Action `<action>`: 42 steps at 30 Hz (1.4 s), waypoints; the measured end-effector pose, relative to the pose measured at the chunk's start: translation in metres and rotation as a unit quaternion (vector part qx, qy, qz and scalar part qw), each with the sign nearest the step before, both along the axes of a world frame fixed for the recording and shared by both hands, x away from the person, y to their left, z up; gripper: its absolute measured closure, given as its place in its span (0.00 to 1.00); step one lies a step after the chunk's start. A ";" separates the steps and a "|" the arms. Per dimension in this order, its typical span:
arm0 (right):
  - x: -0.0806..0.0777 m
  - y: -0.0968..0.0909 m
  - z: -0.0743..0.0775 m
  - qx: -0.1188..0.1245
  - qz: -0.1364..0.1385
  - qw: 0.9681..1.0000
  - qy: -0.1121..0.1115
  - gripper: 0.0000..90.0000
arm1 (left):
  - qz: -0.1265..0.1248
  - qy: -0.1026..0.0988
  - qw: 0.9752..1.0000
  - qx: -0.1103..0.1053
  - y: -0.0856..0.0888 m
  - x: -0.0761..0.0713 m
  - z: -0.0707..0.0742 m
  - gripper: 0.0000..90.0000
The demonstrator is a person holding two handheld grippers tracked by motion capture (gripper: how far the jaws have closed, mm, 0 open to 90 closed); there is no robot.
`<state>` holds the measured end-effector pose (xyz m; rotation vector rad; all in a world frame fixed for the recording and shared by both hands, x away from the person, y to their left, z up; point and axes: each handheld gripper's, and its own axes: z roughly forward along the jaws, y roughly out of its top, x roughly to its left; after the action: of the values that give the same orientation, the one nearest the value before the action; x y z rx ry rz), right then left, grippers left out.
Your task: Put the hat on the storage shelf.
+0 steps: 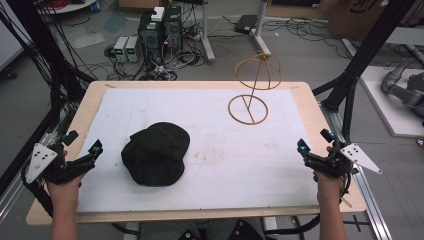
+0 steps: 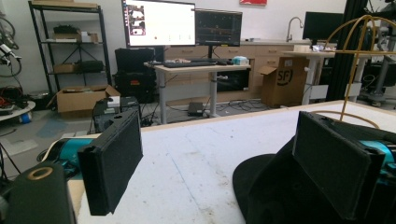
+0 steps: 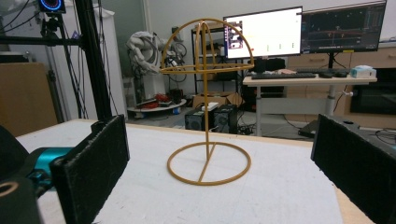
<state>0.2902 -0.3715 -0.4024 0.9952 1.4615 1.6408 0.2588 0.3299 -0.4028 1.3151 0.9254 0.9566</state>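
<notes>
Your left gripper [image 1: 95,149] is the closer one — the black cap [image 1: 156,153] sits just to its right on the surface. Both sets of jaws spread, empty; right gripper [image 1: 303,148] faces the hat stand [image 3: 207,100].

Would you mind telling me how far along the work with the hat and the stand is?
Nothing looks done: the black hat lies flat on the table, apart from the empty wire stand. Nothing is in hand; the left gripper and right gripper are open at the edges. Lifting the hat probably remains.
</notes>
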 end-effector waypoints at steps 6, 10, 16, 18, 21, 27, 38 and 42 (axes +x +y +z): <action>0.000 0.000 0.000 0.001 0.000 1.000 0.000 0.04 | -0.003 -0.004 1.000 0.004 -0.002 -0.002 0.004 0.18; 0.001 0.001 0.000 0.001 0.001 1.000 0.002 0.04 | -0.006 -0.006 1.000 0.004 -0.003 -0.003 0.005 0.18; 0.000 0.000 0.000 0.003 -0.001 1.000 0.001 0.04 | -0.014 -0.004 1.000 0.009 -0.005 -0.005 0.006 0.18; 0.000 0.000 0.000 0.003 -0.001 1.000 0.001 0.04 | -0.018 -0.005 1.000 0.010 -0.006 -0.006 0.007 0.18; 0.001 0.000 0.000 0.002 -0.002 1.000 0.000 0.04 | -0.025 -0.007 1.000 0.011 -0.008 -0.009 0.009 0.18; 0.001 0.000 0.000 0.004 -0.002 1.000 0.002 0.04 | -0.049 -0.006 0.999 0.018 -0.017 -0.010 0.010 0.18; -0.001 -0.002 0.000 0.010 -0.005 1.000 0.004 0.04 | -0.098 0.003 0.995 0.035 -0.041 -0.017 0.008 0.18; 0.000 -0.003 0.000 0.008 -0.007 1.000 0.000 0.04 | -0.108 0.008 0.993 0.041 -0.048 -0.019 0.006 0.18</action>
<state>0.2904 -0.3747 -0.4028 1.0119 1.4396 1.6461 0.2396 0.2819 -0.3971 1.4617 0.7443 0.8236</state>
